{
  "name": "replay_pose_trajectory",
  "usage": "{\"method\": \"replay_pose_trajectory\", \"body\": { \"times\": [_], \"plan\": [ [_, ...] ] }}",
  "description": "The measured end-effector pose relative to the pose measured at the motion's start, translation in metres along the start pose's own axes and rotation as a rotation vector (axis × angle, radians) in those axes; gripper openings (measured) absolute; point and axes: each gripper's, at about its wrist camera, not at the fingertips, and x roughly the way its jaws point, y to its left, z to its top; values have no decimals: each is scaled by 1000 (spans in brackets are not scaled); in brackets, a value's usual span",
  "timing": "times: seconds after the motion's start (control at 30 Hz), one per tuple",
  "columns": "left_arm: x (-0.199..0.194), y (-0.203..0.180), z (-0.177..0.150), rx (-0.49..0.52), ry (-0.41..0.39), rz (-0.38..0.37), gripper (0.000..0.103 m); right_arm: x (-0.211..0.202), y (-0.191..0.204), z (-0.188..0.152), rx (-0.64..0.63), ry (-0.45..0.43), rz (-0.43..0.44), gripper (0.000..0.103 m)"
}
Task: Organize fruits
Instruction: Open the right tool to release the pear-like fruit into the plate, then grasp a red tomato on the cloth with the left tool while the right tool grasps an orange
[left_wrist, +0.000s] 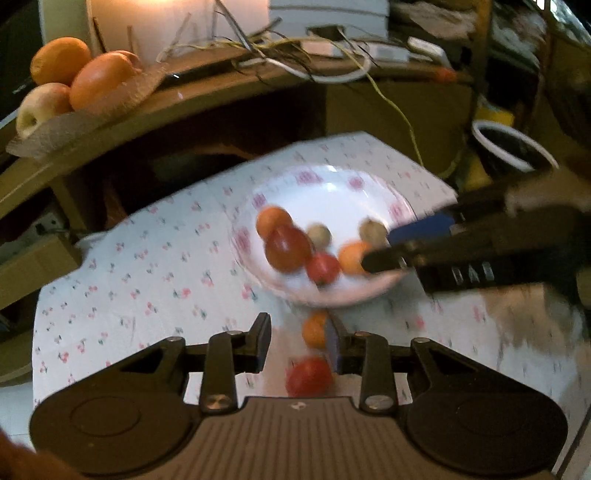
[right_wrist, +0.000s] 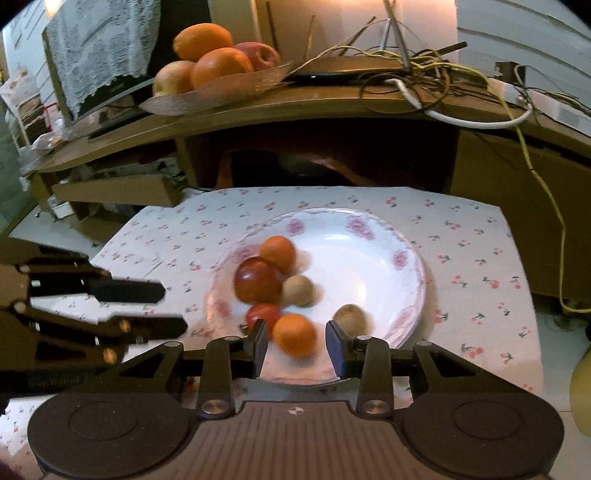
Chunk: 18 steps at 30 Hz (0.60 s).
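Observation:
A white flowered plate (right_wrist: 369, 258) sits on a cherry-print cloth (right_wrist: 166, 243) and holds several small fruits: oranges, red ones and brown ones. My right gripper (right_wrist: 297, 347) is open over the plate's near rim, its fingers on either side of a small orange (right_wrist: 294, 334). My left gripper (left_wrist: 297, 345) is open above the cloth; it also shows at the left in the right wrist view (right_wrist: 173, 310). A small orange (left_wrist: 314, 328) and a red fruit (left_wrist: 308, 376) lie on the cloth near the plate (left_wrist: 332, 192), between the left fingers. This view is blurred.
A wooden desk (right_wrist: 295, 107) stands behind the cloth with a tray of large oranges and apples (right_wrist: 218, 62) and tangled cables (right_wrist: 424, 70). A dark round bin (left_wrist: 513, 147) stands at the right.

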Motion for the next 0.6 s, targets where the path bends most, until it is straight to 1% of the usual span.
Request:
{"method": "replay_pose_trajectory", "body": {
  "times": [0.13,0.27,0.43,0.5,0.6],
  "plan": [
    [3,-5,-12,39,35,-14,39,-3,8,-1,-12,4,22,37],
    [14,-4,-22,37,75,-9,40,-5,15,-5,-16,17,46,39],
    [24,-7,-26,36,80,-30,41,-4,23,-11,-26,47,70,40],
    [30,-10,-28,51,102,-18,41,-4,26,-12,-27,59,82,40],
    [28,-10,-30,43,96,-21,38,-4,29,-15,-34,68,94,40]
  ]
}}
